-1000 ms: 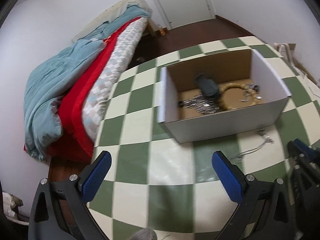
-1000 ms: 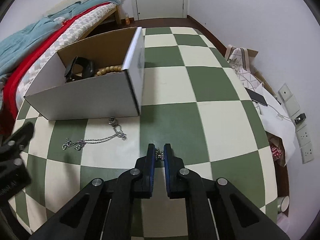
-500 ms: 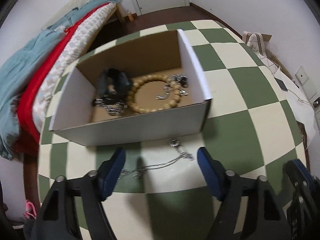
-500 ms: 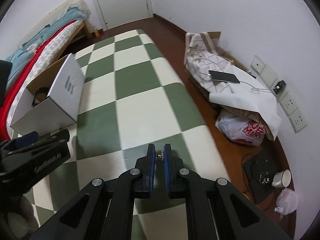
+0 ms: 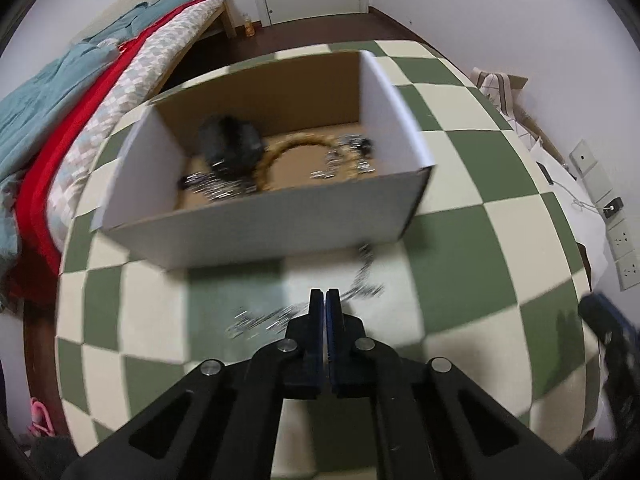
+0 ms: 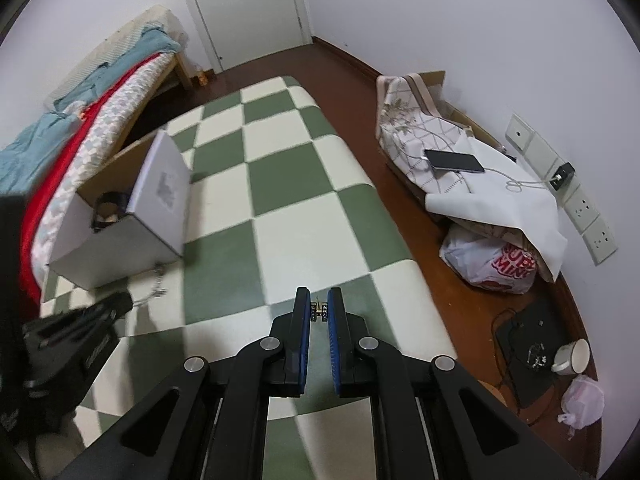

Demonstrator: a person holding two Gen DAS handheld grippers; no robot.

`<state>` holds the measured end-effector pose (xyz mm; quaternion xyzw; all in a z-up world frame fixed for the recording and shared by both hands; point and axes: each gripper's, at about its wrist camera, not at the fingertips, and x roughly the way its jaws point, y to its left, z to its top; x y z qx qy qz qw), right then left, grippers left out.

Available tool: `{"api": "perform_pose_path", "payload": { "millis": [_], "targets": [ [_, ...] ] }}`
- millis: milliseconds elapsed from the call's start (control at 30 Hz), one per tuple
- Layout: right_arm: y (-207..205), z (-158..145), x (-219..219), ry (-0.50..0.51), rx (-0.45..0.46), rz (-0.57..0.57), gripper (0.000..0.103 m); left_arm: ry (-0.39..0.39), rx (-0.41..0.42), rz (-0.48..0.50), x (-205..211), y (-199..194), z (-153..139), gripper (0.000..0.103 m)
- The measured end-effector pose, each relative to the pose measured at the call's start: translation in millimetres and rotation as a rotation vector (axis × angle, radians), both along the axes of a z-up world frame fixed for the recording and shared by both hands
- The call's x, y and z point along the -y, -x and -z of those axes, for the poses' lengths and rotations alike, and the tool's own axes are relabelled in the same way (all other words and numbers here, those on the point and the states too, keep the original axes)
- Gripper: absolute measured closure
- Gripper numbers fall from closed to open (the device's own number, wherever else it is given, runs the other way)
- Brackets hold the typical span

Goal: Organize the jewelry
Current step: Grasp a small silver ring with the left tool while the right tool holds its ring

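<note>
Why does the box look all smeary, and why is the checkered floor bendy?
Left wrist view: motion blur smears the box and the chain in front of it. Right wrist view: sharper, though the left claw is blurred. Both views: the fisheye lens curves the checkered mat.

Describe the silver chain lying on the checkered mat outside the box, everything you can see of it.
The silver chain is thin, metallic-looking and motion-blurred. It trails loosely across a cream square and a green one of the checkered mat, just in front of the white cardboard box, one end near the box's corner. The left tool, fingers closed, covers its middle; whether it grips the chain cannot be told.
</note>
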<state>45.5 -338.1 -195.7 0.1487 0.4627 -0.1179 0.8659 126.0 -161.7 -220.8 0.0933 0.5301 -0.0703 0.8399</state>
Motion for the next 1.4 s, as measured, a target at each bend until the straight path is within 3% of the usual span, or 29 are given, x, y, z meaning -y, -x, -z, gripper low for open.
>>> {"api": "perform_pose_path", "payload": {
  "millis": [267,333,400,433,500,567,833,967,1033,1067,1167,1400],
  "targets": [
    [7,-27,-24,-0.042,0.056,-0.044,0.094,0.065,0.039,-0.056,-67,25,-46,0.103],
    [8,-29,-27,-0.050,0.060,-0.045,0.094,0.110,0.029,-0.046,-72,24,-50,0.103],
    [7,-27,-27,-0.060,0.058,-0.041,0.094,0.156,0.008,-0.049,-68,17,-47,0.096],
    [8,-26,-27,-0.063,0.057,-0.038,0.094,0.167,-0.001,-0.054,-61,12,-42,0.091],
    [9,-25,-26,-0.064,0.056,-0.029,0.094,0.181,-0.023,-0.057,-47,4,-31,0.051],
    [10,-24,-23,-0.065,0.053,-0.020,0.094,0.184,-0.006,-0.068,-33,-1,-21,0.041],
    [9,-12,-6,-0.063,0.031,0.010,0.094,-0.002,0.064,-0.051,21,-12,14,0.041],
    [6,-5,-1,-0.059,0.018,0.017,0.094,-0.038,0.112,-0.044,32,-11,16,0.042],
    [4,-4,0,-0.056,0.013,0.018,0.094,-0.029,0.123,-0.020,36,-13,16,0.062],
    [4,-4,0,-0.054,0.012,0.017,0.094,-0.003,0.118,-0.001,37,-13,15,0.096],
    [2,-7,-2,-0.054,0.019,0.016,0.094,-0.032,0.115,0.025,40,-11,15,0.096],
    [3,-35,-7,-0.057,0.081,0.002,0.094,0.048,0.091,0.004,2,8,-4,0.096]
  ]
}}
